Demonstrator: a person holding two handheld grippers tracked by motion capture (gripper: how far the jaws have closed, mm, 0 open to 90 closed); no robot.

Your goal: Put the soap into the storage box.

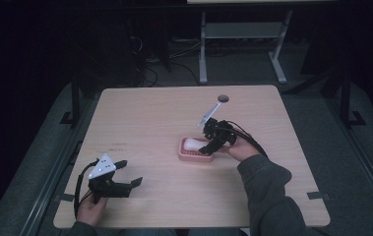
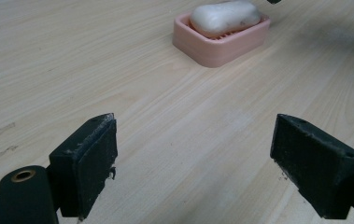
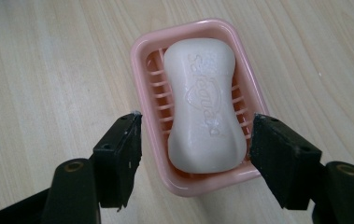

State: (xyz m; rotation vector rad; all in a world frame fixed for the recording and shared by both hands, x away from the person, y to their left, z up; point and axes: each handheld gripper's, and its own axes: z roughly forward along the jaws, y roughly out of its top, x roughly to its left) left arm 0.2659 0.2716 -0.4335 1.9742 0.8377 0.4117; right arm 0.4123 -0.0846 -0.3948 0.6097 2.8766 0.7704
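Observation:
A white soap bar (image 3: pixel 204 106) lies lengthwise in a pink ribbed soap dish (image 3: pixel 143 56) on the wooden table. My right gripper (image 3: pixel 195 156) hovers just above the near end of the dish, its jaws spread wider than the dish and touching nothing. In the high view the right gripper (image 1: pixel 209 145) hangs over the right end of the soap dish (image 1: pixel 188 154), with the soap bar (image 1: pixel 192 144) to its left. My left gripper (image 1: pixel 129 173) rests open at the table's front left, pointing right, nothing between its jaws. From the left gripper (image 2: pixel 193 163), the soap (image 2: pixel 225 17) and dish (image 2: pixel 212 49) sit farther off.
The light wooden table (image 1: pixel 164 118) has a dark round hole (image 1: pixel 223 98) near its far edge. A metal desk frame (image 1: pixel 243 34) stands on the floor beyond the table. A sleeve (image 1: pixel 267 191) reaches in from the bottom right.

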